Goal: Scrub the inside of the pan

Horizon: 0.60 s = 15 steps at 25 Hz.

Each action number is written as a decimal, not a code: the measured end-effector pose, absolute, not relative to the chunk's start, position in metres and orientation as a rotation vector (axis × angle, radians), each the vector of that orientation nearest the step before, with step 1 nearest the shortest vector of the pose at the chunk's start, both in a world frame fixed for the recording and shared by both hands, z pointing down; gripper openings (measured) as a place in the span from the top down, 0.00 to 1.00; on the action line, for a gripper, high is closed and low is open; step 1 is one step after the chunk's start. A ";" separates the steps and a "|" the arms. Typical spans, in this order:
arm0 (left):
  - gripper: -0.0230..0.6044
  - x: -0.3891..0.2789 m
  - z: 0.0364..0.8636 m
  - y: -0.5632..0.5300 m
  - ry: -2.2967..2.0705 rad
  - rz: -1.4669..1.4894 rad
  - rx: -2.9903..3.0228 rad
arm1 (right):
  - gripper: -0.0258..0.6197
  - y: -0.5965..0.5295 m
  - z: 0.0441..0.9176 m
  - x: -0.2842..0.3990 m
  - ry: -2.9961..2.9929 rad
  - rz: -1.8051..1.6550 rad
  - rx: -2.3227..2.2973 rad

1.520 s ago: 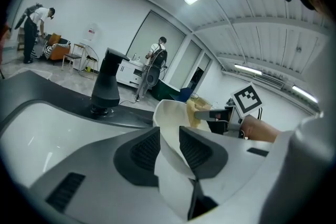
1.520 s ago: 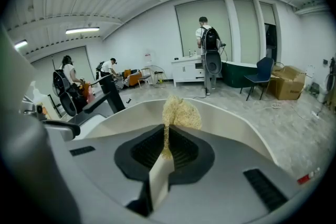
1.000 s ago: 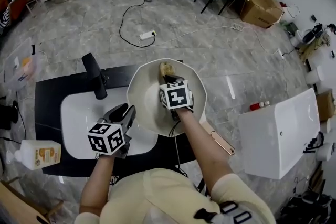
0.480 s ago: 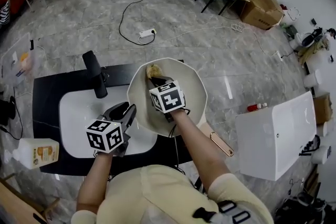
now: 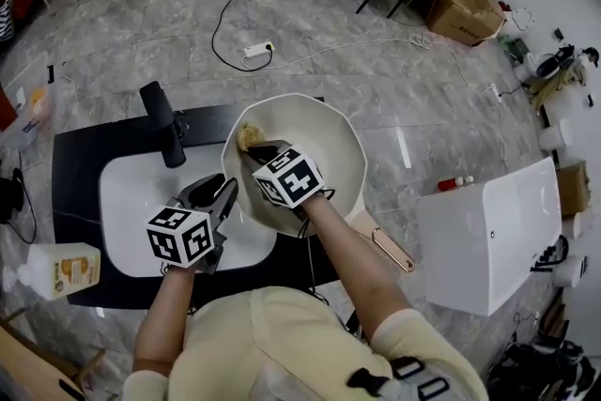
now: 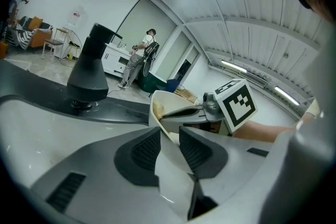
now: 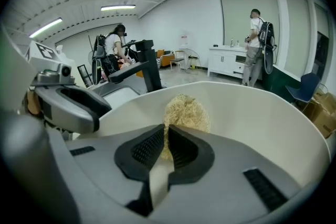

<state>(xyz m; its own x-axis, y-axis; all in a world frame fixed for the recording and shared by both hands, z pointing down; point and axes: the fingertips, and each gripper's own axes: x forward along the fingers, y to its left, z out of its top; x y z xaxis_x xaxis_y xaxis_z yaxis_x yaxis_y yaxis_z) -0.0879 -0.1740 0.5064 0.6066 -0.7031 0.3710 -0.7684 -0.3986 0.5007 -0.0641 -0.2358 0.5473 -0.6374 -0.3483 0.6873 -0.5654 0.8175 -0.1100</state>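
Cream round pan (image 5: 324,131), tilted over white sink (image 5: 131,192): near-left rim pinched in left gripper (image 5: 225,190) jaws. Right gripper (image 5: 255,146) jaws clamp tan fibrous scrub pad (image 5: 247,136) against the pan's far-left inner wall; remaining interior lies to its right.

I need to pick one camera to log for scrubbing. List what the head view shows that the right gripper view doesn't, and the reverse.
Only the head view: the handle of the pan, the sink basin below it, and a bottle left of the counter.

Only the right gripper view: the right gripper with its jaws shut on the scrub pad, seen close up, and the ceiling lights.

Both: the pad against the pan's inner wall, the black faucet, and the left gripper clamped on the pan's rim.
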 end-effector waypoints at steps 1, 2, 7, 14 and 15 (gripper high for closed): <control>0.80 -0.088 0.506 -0.174 -1.154 0.131 2.188 | 0.91 -0.231 0.547 -0.066 -2.323 0.415 0.642; 0.80 -0.088 0.507 -0.174 -1.153 0.131 2.189 | 0.91 -0.226 0.547 -0.067 -2.327 0.414 0.616; 0.80 -0.088 0.506 -0.174 -1.151 0.134 2.198 | 0.91 -0.199 0.546 -0.072 -2.329 0.388 0.443; 0.80 -0.088 0.507 -0.174 -1.152 0.144 2.210 | 0.91 -0.163 0.544 -0.071 -2.283 0.385 0.235; 0.80 -0.088 0.507 -0.174 -1.151 0.145 2.212 | 0.91 -0.158 0.543 -0.069 -2.276 0.387 0.207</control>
